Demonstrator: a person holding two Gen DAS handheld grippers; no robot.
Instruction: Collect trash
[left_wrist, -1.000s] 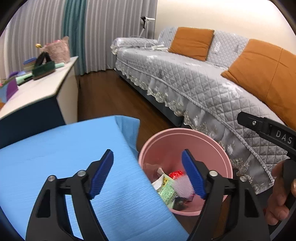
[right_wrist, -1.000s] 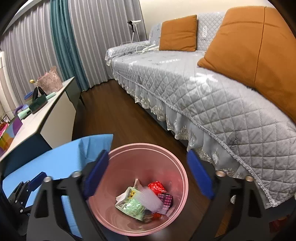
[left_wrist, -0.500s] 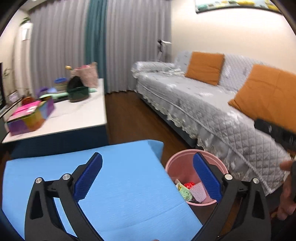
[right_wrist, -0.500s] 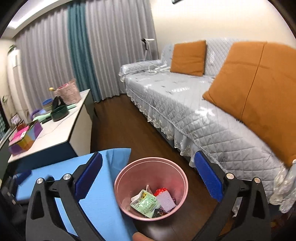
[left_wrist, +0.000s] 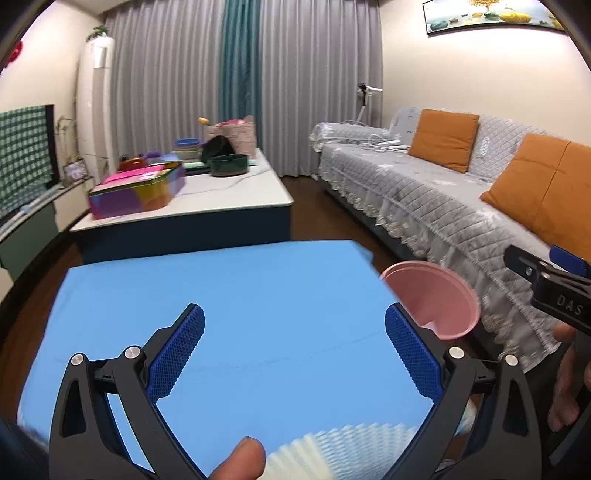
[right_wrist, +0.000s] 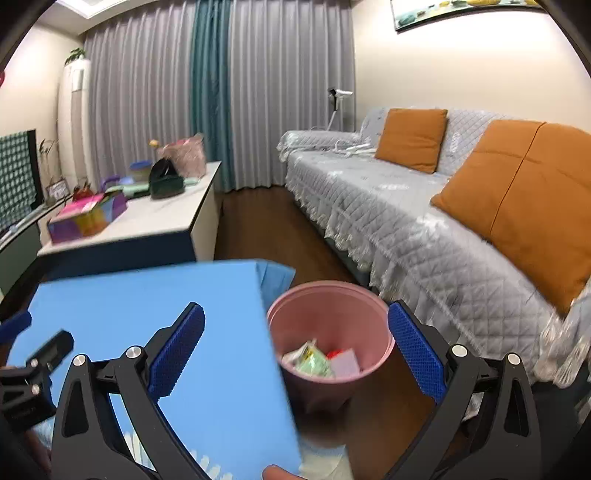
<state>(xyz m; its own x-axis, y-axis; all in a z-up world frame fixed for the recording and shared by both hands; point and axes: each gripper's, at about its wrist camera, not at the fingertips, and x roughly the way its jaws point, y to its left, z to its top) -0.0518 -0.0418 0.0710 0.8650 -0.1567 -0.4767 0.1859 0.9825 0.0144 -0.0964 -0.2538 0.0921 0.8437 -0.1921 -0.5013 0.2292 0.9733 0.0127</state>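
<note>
Smooth blue tabletop (left_wrist: 258, 295) beneath both gaping empty tools; round pink plastic bin (right_wrist: 328, 332) holds wrappers.

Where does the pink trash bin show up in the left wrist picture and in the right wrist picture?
Left wrist view: the pink trash bin is at the right, past the blue table's corner, partly behind the left gripper's right finger.
Right wrist view: the bin sits low, just right of centre, wrappers visible inside.
Shared landmark: the grey sofa with orange cushions, behind the bin in both.
</note>
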